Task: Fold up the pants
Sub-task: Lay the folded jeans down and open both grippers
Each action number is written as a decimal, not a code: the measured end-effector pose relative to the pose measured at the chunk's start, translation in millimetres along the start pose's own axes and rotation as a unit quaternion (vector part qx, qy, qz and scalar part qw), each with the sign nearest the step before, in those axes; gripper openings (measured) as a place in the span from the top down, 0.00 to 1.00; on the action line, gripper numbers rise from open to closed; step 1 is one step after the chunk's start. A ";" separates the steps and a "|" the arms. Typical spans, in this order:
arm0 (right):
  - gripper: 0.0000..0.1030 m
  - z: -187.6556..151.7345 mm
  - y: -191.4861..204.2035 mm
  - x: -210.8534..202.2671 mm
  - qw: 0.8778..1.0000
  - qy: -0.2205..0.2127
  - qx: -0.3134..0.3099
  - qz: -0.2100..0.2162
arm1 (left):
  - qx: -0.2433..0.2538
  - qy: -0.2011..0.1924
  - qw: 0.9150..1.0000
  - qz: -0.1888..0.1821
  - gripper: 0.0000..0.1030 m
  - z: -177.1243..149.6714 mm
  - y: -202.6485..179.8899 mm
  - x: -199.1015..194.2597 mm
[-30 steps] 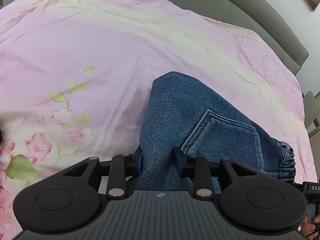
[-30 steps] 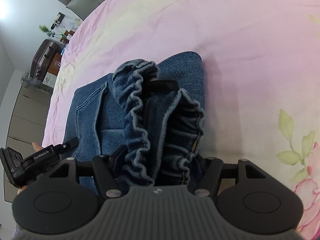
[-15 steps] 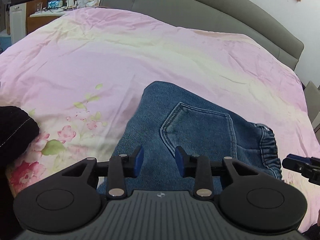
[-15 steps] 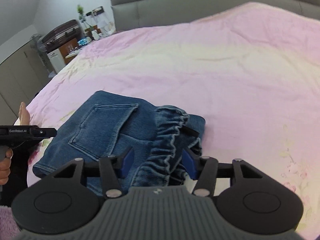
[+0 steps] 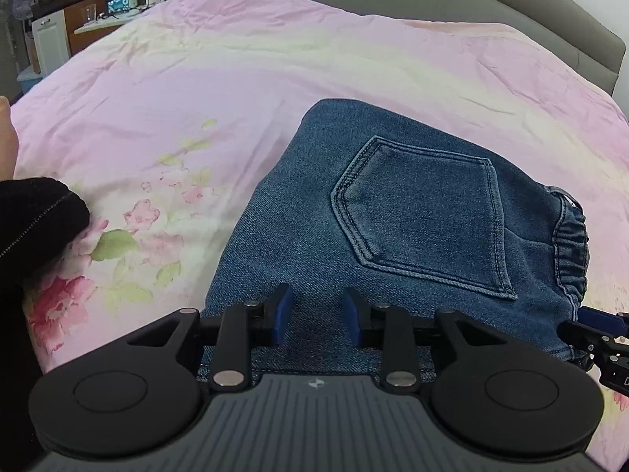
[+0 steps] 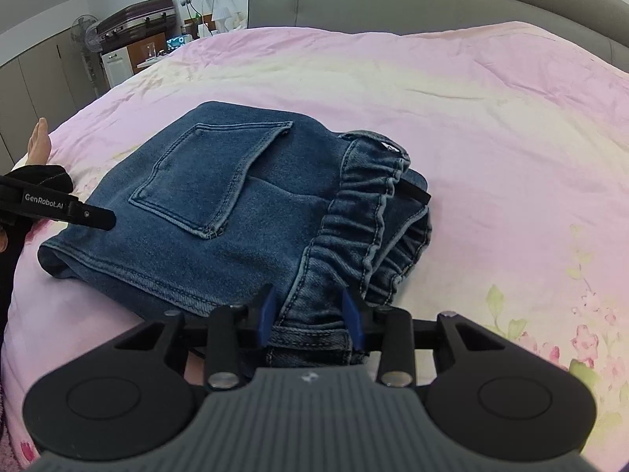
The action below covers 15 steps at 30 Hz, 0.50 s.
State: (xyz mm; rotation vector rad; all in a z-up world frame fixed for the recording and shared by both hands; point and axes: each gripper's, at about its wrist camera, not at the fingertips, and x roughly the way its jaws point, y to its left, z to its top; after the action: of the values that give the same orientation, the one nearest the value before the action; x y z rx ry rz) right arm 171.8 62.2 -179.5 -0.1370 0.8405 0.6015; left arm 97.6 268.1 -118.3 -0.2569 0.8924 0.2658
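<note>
Blue denim pants [image 5: 412,216] lie folded on the bed, back pocket up, with the elastic waistband [image 6: 373,204] bunched at the right end. My left gripper [image 5: 316,314] hovers over the pants' near edge. Its blue pads stand apart and pinch nothing; flat denim shows through the gap. My right gripper [image 6: 309,312] hangs over the near waistband corner with its jaws closing. Denim shows between the pads, which do not press on it. One of the left gripper's fingers [image 6: 90,214] reaches in over the pants' left end [image 6: 220,196].
The pink floral bedspread [image 5: 196,98] stretches wide around the pants. A grey headboard [image 6: 432,0] closes the far side. A suitcase [image 6: 133,19], a fan [image 6: 84,27] and a bedside table stand at the far left. A person's black sleeve [image 5: 35,216] is at the left edge.
Both grippers drew back and up from the pants, which now lie flat. The right one rolled level; its jaws narrowed and let go of the bunched waistband.
</note>
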 end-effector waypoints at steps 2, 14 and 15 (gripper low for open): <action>0.64 7.9 -6.2 -6.5 1.000 0.003 0.017 0.010 | 0.001 -0.013 1.000 0.008 0.64 2.0 -9.7 -12.4; 0.39 27.8 -2.6 -160.4 0.986 -0.160 0.011 0.038 | 0.048 -0.166 0.985 -0.015 0.39 -2.3 -96.5 -147.7; 0.38 25.5 -1.4 -175.0 0.984 -0.177 0.007 0.037 | 0.055 -0.180 0.982 -0.012 0.37 -5.1 -103.8 -157.7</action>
State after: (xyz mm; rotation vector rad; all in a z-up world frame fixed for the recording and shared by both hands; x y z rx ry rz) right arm 99.7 -8.2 -34.1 0.0141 0.5066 0.6656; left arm 33.9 150.2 14.8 -0.1113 0.5439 0.2308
